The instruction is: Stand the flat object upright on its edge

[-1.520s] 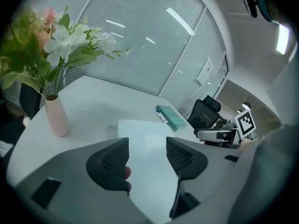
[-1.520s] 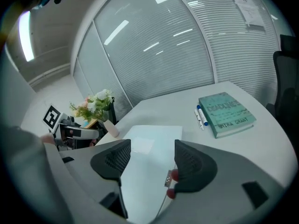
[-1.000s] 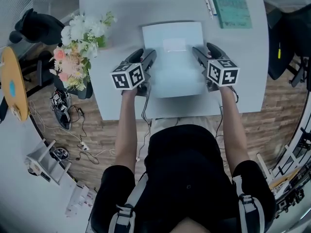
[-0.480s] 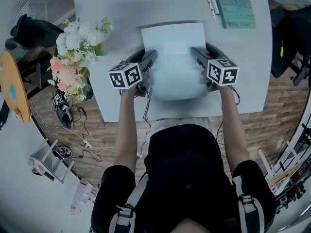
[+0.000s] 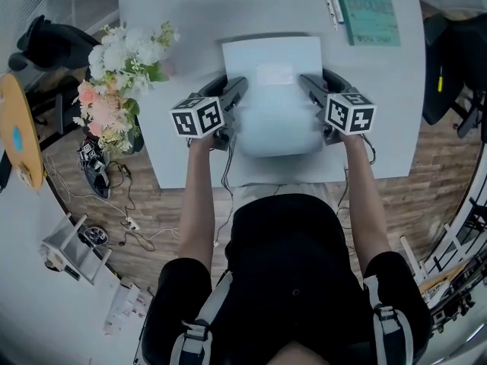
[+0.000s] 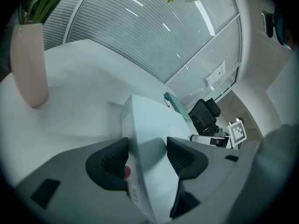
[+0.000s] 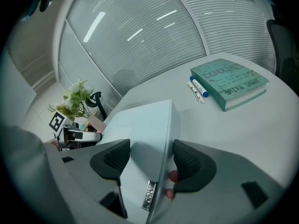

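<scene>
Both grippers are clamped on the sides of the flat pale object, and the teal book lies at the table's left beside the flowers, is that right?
No. The teal book lies at the far right of the table, opposite the flowers; the head view shows it. The left gripper and right gripper are indeed clamped on the sides of the flat pale object.

Both forearms (image 5: 199, 196) stretch forward, left claw (image 5: 233, 91) and right claw (image 5: 307, 87) clamped on opposite edges of the flat box (image 5: 275, 109).
</scene>
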Demonstrator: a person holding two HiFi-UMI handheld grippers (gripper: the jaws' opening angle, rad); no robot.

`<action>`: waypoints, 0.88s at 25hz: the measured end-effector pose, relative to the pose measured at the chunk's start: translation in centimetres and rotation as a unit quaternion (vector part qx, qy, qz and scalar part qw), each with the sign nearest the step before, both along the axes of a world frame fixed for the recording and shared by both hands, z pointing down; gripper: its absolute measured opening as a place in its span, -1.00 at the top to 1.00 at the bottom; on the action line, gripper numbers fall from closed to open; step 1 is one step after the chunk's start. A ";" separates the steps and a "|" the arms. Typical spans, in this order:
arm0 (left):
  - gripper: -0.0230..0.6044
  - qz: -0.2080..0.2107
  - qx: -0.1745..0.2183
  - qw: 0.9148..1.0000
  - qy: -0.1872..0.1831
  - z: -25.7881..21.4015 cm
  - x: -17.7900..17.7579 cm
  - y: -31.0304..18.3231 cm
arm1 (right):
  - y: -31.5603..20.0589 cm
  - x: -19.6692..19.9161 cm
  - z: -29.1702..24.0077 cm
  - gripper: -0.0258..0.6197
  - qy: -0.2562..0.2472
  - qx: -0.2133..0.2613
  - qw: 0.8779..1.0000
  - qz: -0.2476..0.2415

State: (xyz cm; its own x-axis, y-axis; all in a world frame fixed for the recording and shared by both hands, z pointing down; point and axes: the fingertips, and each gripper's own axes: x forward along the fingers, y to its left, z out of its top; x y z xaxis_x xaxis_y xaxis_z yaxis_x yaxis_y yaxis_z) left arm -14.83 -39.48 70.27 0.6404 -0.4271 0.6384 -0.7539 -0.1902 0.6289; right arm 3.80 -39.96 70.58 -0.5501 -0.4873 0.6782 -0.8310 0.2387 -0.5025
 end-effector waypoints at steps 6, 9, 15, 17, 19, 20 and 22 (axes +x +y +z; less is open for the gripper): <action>0.13 -0.005 0.019 1.000 0.001 -2.3 0.3 1.7 | 1.5 0.6 -2.5 0.01 -0.003 0.013 1.000 -0.007; 0.13 -0.009 0.034 0.999 -0.002 -4.1 0.6 2.7 | 2.4 1.0 -4.3 0.02 -0.008 0.024 1.000 -0.006; 0.13 -0.011 0.067 0.998 -0.011 -7.8 0.9 4.9 | 5.0 1.3 -8.1 0.02 -0.012 0.053 0.998 -0.014; 0.13 -0.011 0.076 0.997 -0.012 -8.7 1.1 5.8 | 5.8 1.6 -9.1 0.04 -0.012 0.062 0.998 -0.015; 0.13 -0.015 0.083 0.996 -0.013 -9.5 1.4 6.7 | 6.5 2.0 -9.9 0.07 -0.013 0.072 0.997 -0.014; 0.13 -0.018 0.086 0.996 -0.013 -9.8 1.5 7.2 | 6.8 2.1 -10.3 0.08 -0.015 0.075 0.997 -0.014; 0.13 -0.023 0.089 0.996 -0.012 -10.2 1.7 8.2 | 7.4 2.4 -10.8 0.08 -0.018 0.079 0.997 -0.014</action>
